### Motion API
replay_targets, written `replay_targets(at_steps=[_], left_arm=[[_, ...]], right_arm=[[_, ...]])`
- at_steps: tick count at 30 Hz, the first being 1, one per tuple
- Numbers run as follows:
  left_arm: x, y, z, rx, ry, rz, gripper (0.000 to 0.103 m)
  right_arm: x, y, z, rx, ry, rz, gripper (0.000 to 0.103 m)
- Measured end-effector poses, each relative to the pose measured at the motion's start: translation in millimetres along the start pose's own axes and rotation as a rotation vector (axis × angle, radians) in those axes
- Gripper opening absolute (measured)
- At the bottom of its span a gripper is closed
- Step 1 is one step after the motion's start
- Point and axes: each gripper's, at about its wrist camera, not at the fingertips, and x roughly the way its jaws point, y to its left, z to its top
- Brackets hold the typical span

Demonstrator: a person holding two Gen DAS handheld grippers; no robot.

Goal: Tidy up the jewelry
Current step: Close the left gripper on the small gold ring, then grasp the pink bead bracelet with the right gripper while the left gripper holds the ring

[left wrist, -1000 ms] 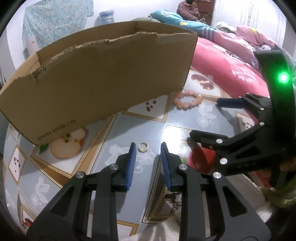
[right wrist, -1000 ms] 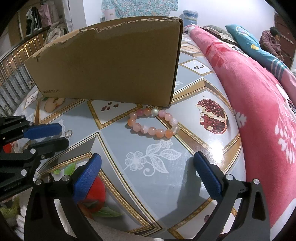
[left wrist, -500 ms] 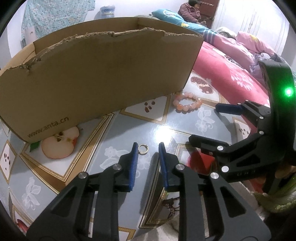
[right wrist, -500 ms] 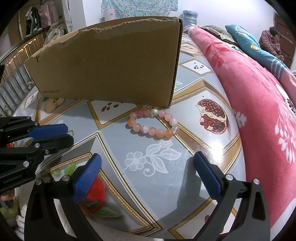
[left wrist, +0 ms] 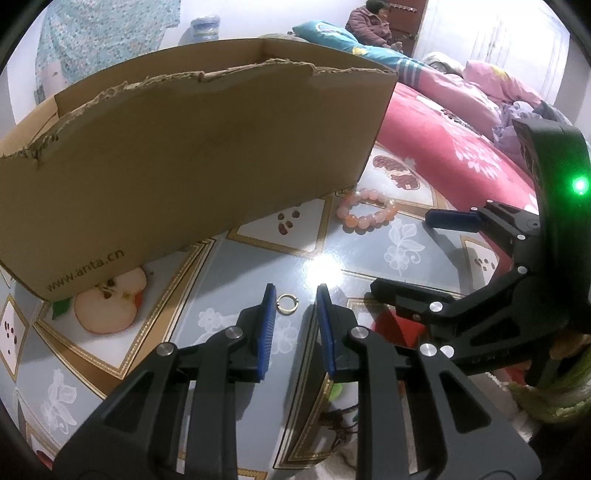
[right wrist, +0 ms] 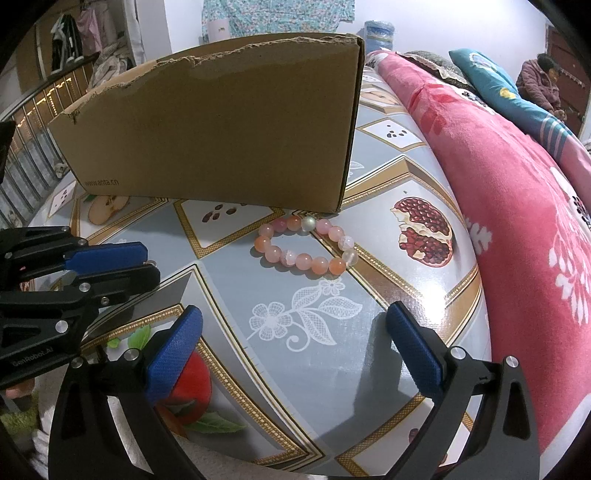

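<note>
A small gold ring (left wrist: 287, 304) lies flat on the fruit-patterned tablecloth (left wrist: 236, 280). My left gripper (left wrist: 294, 295) points down at it with its jaws narrow but apart. The ring sits between the blue fingertips, nearer the left one, and neither pad presses it. A pink and orange bead bracelet (right wrist: 306, 245) lies just in front of the cardboard box (right wrist: 221, 129); the bracelet (left wrist: 367, 214) also shows in the left wrist view. My right gripper (right wrist: 291, 343) hovers wide open short of the bracelet, holding nothing.
The tall cardboard box (left wrist: 184, 166) with a torn top edge blocks the far side of the table. A red floral blanket (right wrist: 517, 192) on a bed borders the table's right edge. A person (left wrist: 373, 22) sits far behind.
The left gripper's jaws have narrowed a little around the ring and the gripper has crept slightly forward. The right gripper and the bracelet have not moved.
</note>
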Motion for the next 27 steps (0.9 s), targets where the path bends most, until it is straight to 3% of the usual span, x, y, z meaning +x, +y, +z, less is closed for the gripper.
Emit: replay_targets(at_steps=[9, 16, 27], left_arm=[[0.7, -4.9, -1.3, 0.046, 0.009, 0.056, 0.021], [3.2, -7.9, -1.8, 0.078, 0.006, 0.098, 0.011], [2.7, -5.9, -0.6, 0.078, 0.027, 0.109, 0.011]], right_arm=[[0.2, -0.1, -0.1, 0.000, 0.000, 0.000, 0.097], [0.0, 0.1, -0.5, 0.001, -0.002, -0.001, 0.097], [0.0, 0.1, -0.9, 0.000, -0.003, 0.000, 0.097]])
